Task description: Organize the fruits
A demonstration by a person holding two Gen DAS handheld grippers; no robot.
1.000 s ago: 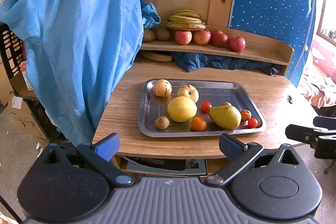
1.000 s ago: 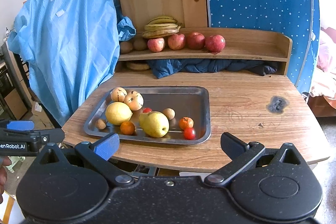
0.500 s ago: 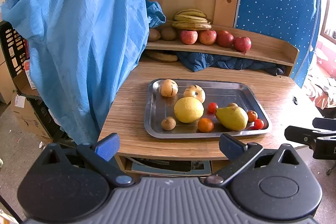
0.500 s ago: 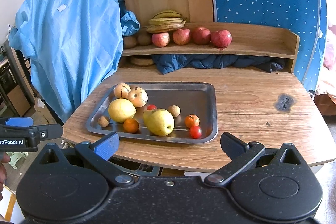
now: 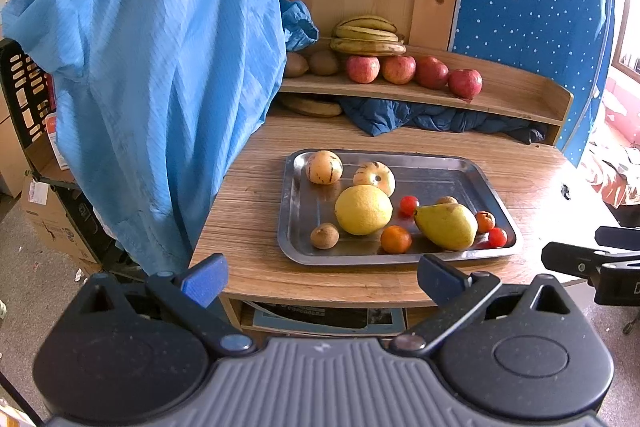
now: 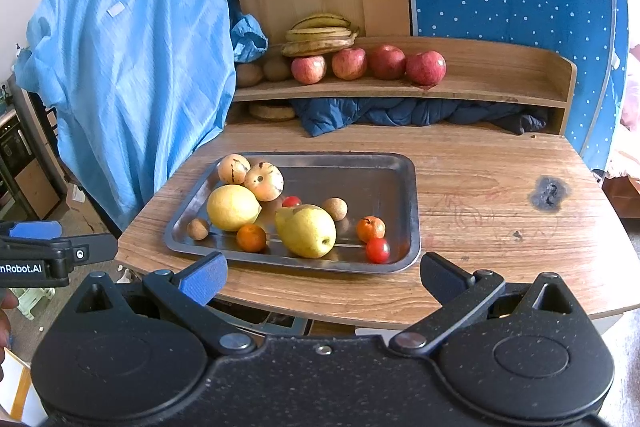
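Left gripper [image 5: 322, 277]: jaws spread wide with nothing between them, held off the table's near edge, short of the tray.
Right gripper [image 6: 323, 277]: jaws likewise spread and empty, held at the near edge of the table, just short of the tray's front rim.
Tray [image 6: 404, 163]: steel, rectangular, lay flat on the table [image 6: 500, 163], left of its middle in the right view.
Lemon [image 6: 233, 207]: large, yellow, in the tray's left half, touching a striped round fruit [image 6: 264, 181] behind it.
Second striped fruit [image 6: 233, 168]: in the far left corner, touching the first.
Pear [image 6: 306, 230]: yellow-green, lay on its side near the tray's front middle.
Orange [image 6: 251, 237]: small, between lemon and pear at the front.
Second orange [image 6: 371, 229]: right of the pear, with a red tomato [image 6: 377, 249] just in front of it.
Another tomato [image 6: 291, 201]: behind the pear, partly hidden.
Brown fruits: one [image 6: 198, 228] at the tray's front left, one [image 6: 335, 208] behind the pear to the right.
Shelf [image 6: 500, 83]: at the back of the table, it carried four red apples [image 6: 368, 63] in a row, bananas [image 6: 320, 35] stacked behind them and two brown fruits [image 6: 262, 71] at the left end.
Dark cloth [image 6: 400, 115]: bunched under the shelf.
Blue garment [image 6: 128, 75]: hung at the left, over the table's corner.
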